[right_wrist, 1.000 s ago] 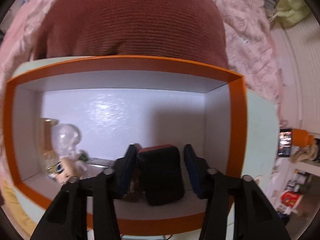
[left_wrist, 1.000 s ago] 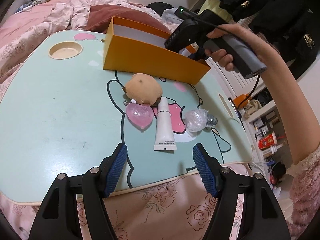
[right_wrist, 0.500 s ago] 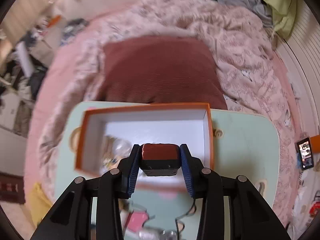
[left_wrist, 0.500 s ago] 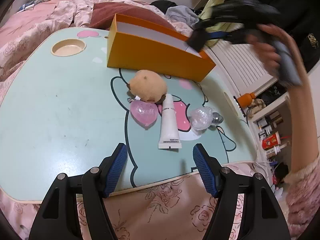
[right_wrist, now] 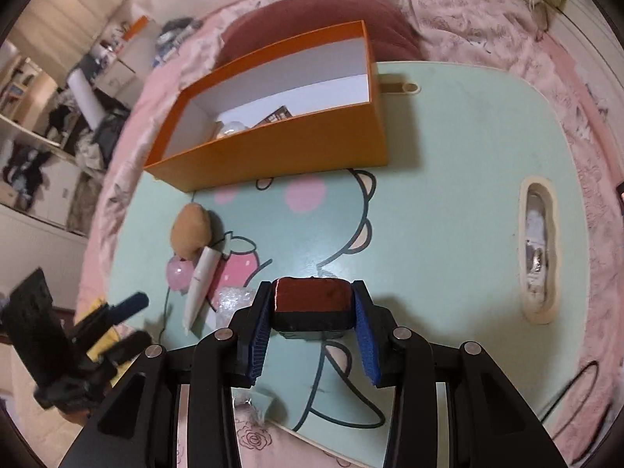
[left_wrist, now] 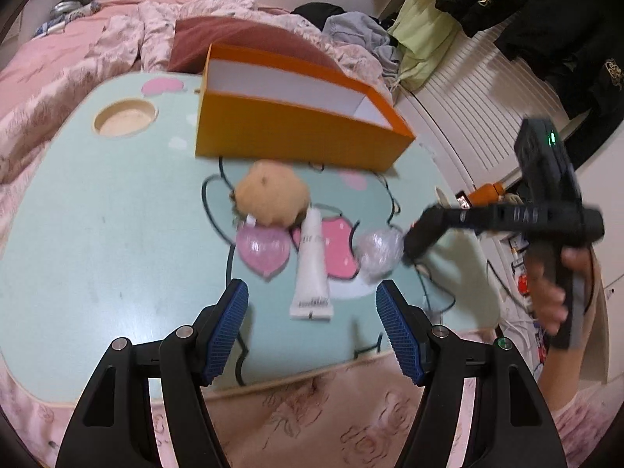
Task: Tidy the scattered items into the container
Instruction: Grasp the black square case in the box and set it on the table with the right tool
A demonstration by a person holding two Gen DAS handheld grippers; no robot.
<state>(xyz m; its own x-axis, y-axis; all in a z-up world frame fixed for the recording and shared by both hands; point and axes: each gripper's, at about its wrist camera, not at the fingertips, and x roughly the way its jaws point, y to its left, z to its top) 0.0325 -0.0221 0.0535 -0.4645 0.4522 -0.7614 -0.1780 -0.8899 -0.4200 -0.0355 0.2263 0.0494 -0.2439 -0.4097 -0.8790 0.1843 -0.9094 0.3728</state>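
An orange box (left_wrist: pixel 296 136) (right_wrist: pixel 273 152), white inside, stands at the back of the mint table (left_wrist: pixel 97 234). In front of it lie a tan plush (left_wrist: pixel 271 195) (right_wrist: pixel 191 230), a pink heart-shaped piece (left_wrist: pixel 265 249), a white tube (left_wrist: pixel 312 269) (right_wrist: pixel 201 284) and a clear crinkly ball (left_wrist: pixel 380 249) (right_wrist: pixel 234 298). My right gripper (right_wrist: pixel 312 292) is shut on a red and black block (right_wrist: pixel 310 304), held above the table's near part. In the left wrist view, a hand (left_wrist: pixel 550 296) carries it beside the ball. My left gripper (left_wrist: pixel 311 292) stands open over the tube's end, holding nothing.
The box holds a clear item (right_wrist: pixel 234 126) and a brown packet (right_wrist: pixel 277 115). The table has a round cup hole (left_wrist: pixel 124 117) and a slot (right_wrist: pixel 540 253) at its right end. A maroon cushion (left_wrist: pixel 234 35) and pink bedding lie behind. A black cable (right_wrist: pixel 577 386) runs off the right corner.
My right gripper has drawn back from inside the box, with the red and black block still between its pads, to the near right of the table. The left gripper has hardly moved.
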